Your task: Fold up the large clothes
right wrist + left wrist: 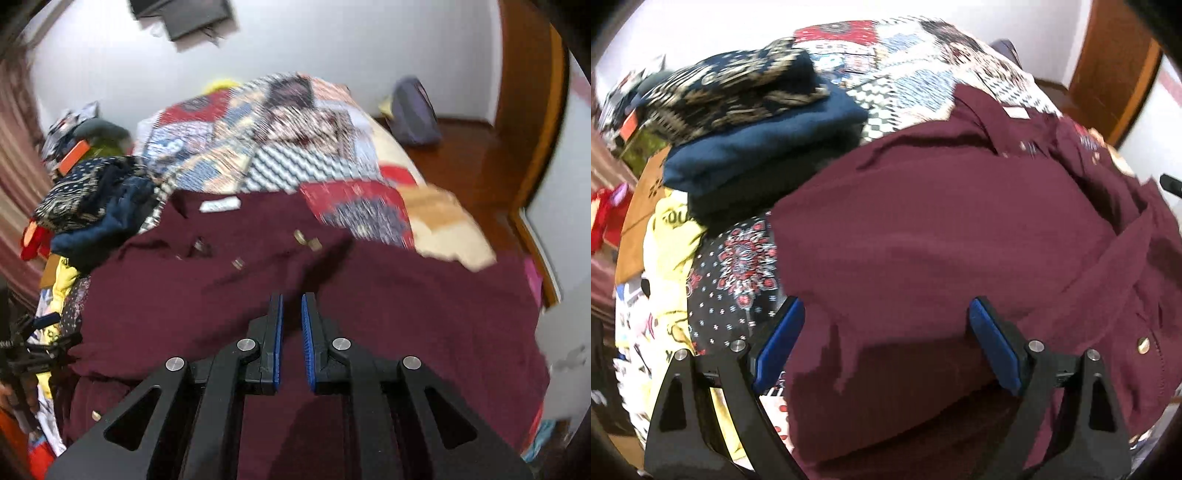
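Left wrist view: the left gripper (884,345) points down over a large maroon button-up garment of woven cloth (942,229) spread on a bed under a patchwork quilt in red, blue and white prints (912,77). Its blue-padded jaws stand wide apart with nothing between them; the garment's left edge runs just inside the left finger, and the cloth fills the space ahead of and right of the tool. Ahead and to the left sits a stack of folded clothes, a plain navy piece (764,147) with a navy and gold patterned piece (738,92) on top. Left of the left finger lies a yellow printed garment (670,258). A brass-coloured button (1143,346) shows on the maroon cloth right of the right finger.

Right wrist view: the right gripper (291,317) hangs above the same maroon garment (184,295), jaws nearly together with only a narrow empty gap; they grip no cloth. The garment lies beneath and ahead of the tool, its white neck label (218,204) ahead to the left. The quilt (258,122) stretches beyond. The left gripper (40,343) shows at the far left edge.
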Demonstrator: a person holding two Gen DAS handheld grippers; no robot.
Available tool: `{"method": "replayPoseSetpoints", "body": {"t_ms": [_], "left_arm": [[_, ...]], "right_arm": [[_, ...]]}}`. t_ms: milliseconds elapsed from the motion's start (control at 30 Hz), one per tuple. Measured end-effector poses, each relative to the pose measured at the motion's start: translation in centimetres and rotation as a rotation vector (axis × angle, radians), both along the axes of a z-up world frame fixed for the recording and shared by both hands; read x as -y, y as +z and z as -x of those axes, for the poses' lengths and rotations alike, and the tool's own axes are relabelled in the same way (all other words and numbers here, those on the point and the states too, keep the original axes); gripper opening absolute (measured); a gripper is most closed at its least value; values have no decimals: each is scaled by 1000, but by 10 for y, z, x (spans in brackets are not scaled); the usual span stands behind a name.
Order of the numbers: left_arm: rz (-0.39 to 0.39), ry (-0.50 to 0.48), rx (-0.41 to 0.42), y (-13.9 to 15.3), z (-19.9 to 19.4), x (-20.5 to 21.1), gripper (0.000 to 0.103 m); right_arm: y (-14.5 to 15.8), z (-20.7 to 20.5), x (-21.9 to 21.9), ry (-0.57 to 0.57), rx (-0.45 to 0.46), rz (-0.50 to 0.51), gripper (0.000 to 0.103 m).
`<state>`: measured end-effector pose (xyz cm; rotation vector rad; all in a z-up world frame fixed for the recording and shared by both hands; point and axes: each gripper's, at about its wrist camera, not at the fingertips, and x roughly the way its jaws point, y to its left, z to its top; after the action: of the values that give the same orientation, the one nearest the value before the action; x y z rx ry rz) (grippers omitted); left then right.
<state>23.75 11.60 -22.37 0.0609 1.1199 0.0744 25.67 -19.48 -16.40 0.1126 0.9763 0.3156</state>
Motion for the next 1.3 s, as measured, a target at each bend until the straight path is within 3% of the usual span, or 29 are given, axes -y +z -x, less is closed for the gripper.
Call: {"method": "replayPoseSetpoints", "body": {"t_ms": [67,100,133,300,400,467,600,633,733,967,1067,1200,1300], "left_arm": [[-25,-11,-4,-4,-2,5,91],[-30,-15,-7,-4,-2,6,91],[-31,-12,-5,-3,-3,5,91],[-4,14,16,5,-6,0,91],[2,27,41,13,-6,-5,91],[-2,33,54,17,-5,-7,91],[-2,39,79,24,-5,-10,91],[-4,39,84,25,-5,-11,91],[-10,51,93,29,-9,-14,91],[36,39,101,37,-20,-6,91],[43,15,100,35,-23,7,91],[64,-26,54,19,-26,29,91],[57,-50,15,4,-26,43,91]], "right_arm": [[-6,-6,9,-24,-54,-30,47],[-8,-9,10,-36,-66,-49,69],[-9,-10,12,-41,-60,-70,73],[-21,-35,8,-65,-118,-167,73],[-41,-65,0,-95,-172,-176,73],[-55,-82,-3,-110,-213,-174,70],[-79,-102,-4,-133,-292,-205,19],[-80,-104,-4,-132,-303,-215,16],[-69,-98,-4,-125,-247,-209,14],[26,-54,17,-101,77,-114,13],[56,-26,29,-77,172,-93,13],[55,3,43,-65,214,-15,13],[23,0,51,-85,138,41,13]]}}
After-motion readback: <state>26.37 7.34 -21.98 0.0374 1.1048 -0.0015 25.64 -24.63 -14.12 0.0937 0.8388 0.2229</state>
